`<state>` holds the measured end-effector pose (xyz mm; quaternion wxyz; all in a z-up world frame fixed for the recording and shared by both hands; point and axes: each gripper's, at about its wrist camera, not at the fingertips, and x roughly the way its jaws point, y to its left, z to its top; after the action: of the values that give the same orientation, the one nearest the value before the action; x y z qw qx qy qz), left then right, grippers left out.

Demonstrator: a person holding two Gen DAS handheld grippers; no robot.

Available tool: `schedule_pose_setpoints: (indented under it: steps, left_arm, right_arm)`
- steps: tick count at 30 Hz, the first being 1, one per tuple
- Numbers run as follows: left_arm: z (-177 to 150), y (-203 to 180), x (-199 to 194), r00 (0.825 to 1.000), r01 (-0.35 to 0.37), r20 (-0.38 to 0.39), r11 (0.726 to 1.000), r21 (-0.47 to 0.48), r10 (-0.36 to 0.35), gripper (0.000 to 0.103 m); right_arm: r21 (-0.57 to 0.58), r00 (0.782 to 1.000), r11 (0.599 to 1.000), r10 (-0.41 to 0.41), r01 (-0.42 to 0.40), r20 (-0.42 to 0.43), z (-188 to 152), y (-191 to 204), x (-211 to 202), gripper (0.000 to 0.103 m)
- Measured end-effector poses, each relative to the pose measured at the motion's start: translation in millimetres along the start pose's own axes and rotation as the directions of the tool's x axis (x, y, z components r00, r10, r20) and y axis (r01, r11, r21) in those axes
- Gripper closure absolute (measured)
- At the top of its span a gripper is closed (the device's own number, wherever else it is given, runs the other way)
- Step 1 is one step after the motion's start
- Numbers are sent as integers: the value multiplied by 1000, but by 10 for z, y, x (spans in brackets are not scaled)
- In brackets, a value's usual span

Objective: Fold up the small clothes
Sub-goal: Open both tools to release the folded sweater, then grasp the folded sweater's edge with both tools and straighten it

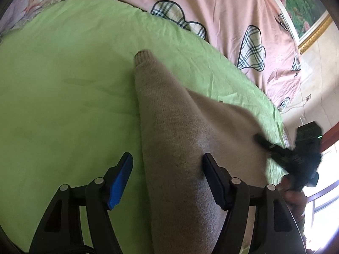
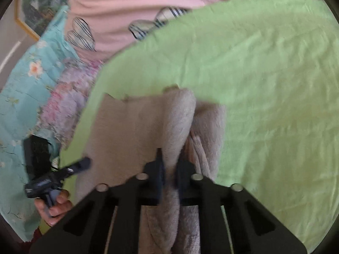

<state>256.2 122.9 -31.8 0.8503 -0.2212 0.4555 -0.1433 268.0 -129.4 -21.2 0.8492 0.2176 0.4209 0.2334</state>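
A beige knit sweater (image 1: 173,127) lies on a light green sheet (image 1: 63,84), one sleeve stretching away to its cuff (image 1: 144,57). My left gripper (image 1: 167,165) stands open astride that sleeve; the blue-padded finger (image 1: 120,182) rests over bare sheet, apart from the knit. In the right wrist view my right gripper (image 2: 170,169) is shut on a bunched fold of the sweater (image 2: 180,122), which hangs up between its fingers. The right gripper (image 1: 262,139) also shows at the sweater's right edge, blurred. The left gripper (image 2: 82,164) appears at the garment's left side, held by a hand (image 2: 55,207).
The green sheet (image 2: 275,84) is spread over a bed with a pink quilt (image 1: 222,10) with plaid heart patches behind it. A floral turquoise blanket (image 2: 21,84) lies to one side. A framed picture (image 1: 307,10) hangs on the wall, and a window (image 1: 324,201) is at the right.
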Motion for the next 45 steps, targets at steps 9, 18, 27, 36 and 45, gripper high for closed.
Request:
schedule_pose_setpoints:
  steps: [9, 18, 27, 36, 45]
  left_arm:
    - [321, -80, 415, 994, -101, -31, 994, 30, 102, 36]
    - [792, -87, 791, 966, -259, 6, 957, 128, 260, 84]
    - [163, -225, -26, 983, -182, 60, 974, 131, 176, 64]
    - [-1329, -385, -959, 992, -110, 88, 957, 268, 89, 61]
    - [-1867, -406, -850, 973, -224, 125, 929, 296, 194, 55]
  right_arm:
    - [2, 997, 998, -57, 57, -55, -23, -306, 117, 95]
    - [10, 996, 997, -70, 71, -56, -47, -359, 204, 95]
    - [71, 1000, 997, -11, 10, 16, -278, -221, -345, 69]
    - [49, 999, 998, 33, -35, 33, -1175, -16, -956, 55]
    - [17, 1000, 1000, -1, 1, 3, -1558, 8, -962, 55]
